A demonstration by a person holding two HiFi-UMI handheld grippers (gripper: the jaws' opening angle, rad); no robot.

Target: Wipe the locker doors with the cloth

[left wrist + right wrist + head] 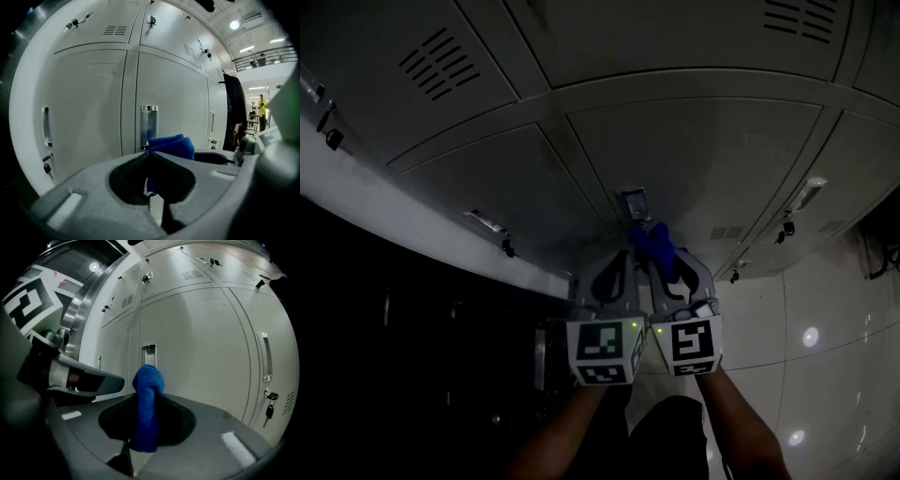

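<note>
The blue terry cloth [147, 380] is clamped between the jaws of the right gripper [146, 401], which are closed tight on it. A rounded bunch of the cloth stands up past the jaw tips, and the rest hangs down through the opening behind them. It is held up in front of the pale grey metal locker doors [206, 343], just below the recessed metal handle [149, 351] of the door straight ahead; whether the cloth touches that door cannot be told.

The left gripper [149, 153] sits just beside the right one, its jaws pressed together tip to tip with nothing between them. In the left gripper view the cloth shows just beyond those tips and to their right, in front of the same handle.

The head view is dim. In it both grippers point side by side at the doors, with their marker cubes nearest the camera and the person's forearms [581, 436] behind them. The cloth rises from the right gripper close under the handle. Small keys [269, 411] hang from locks on the neighbouring doors. A dark garment [234, 112] hangs further along the row, and the glossy floor [825, 375] lies to the right of the lockers
</note>
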